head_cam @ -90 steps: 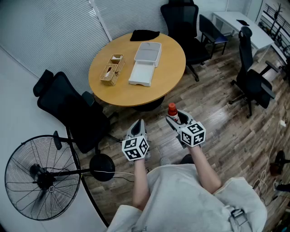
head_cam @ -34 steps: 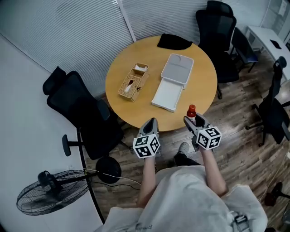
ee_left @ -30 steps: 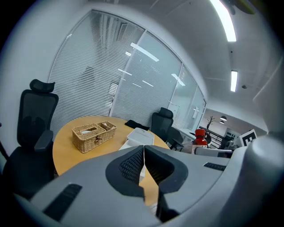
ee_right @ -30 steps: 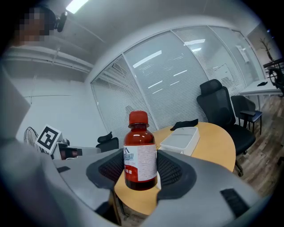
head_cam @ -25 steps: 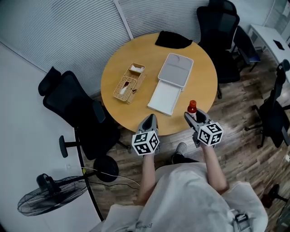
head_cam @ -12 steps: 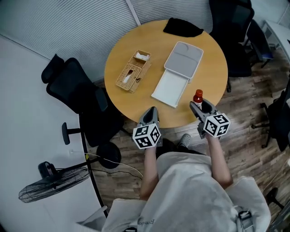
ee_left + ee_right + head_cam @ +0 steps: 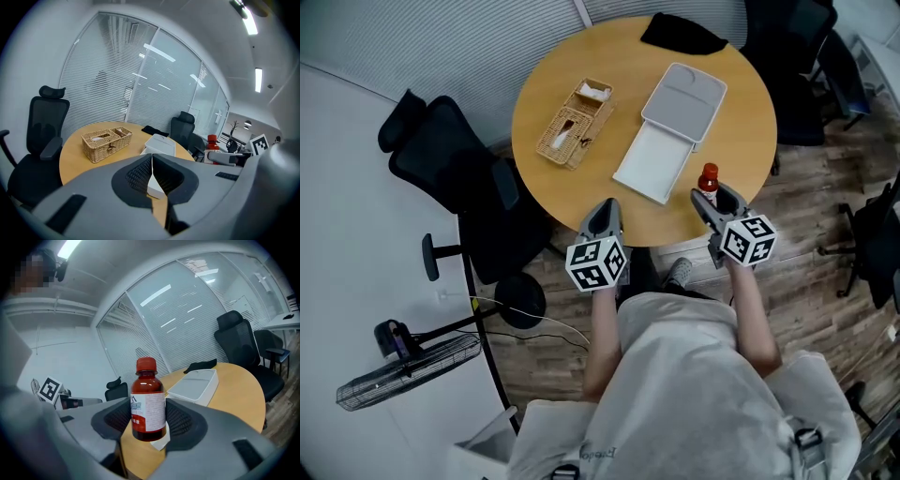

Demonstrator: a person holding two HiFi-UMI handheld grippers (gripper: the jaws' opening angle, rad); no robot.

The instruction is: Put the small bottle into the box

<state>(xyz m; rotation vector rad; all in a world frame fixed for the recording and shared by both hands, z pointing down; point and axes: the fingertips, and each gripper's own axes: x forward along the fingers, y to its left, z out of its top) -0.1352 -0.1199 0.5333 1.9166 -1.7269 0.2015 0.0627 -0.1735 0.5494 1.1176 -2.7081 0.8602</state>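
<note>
Here, right hand-held gripper (image 7: 714,197) pinches cylindrical brown small bottle (image 7: 149,404); left hand-held gripper (image 7: 151,165) pressed together.

The left forearm (image 7: 598,323) and right forearm (image 7: 750,314) reach forward side by side, well apart. The left claw (image 7: 605,206) has its jaws pressed together, with nothing between them. The right claw (image 7: 713,197) clamps the upright small bottle (image 7: 148,401) by its body.

The small bottle (image 7: 148,401) is dark reddish-brown, with a red cap and a white label. The box (image 7: 656,161) is white and pale grey. The bench (image 7: 741,131) is light yellow wood. The woven basket (image 7: 573,123) is tan and the cloth (image 7: 682,34) is black. The left gripper (image 7: 604,208) and the right gripper (image 7: 715,197) are grey, with black-and-white square markers on their cubes.
</note>
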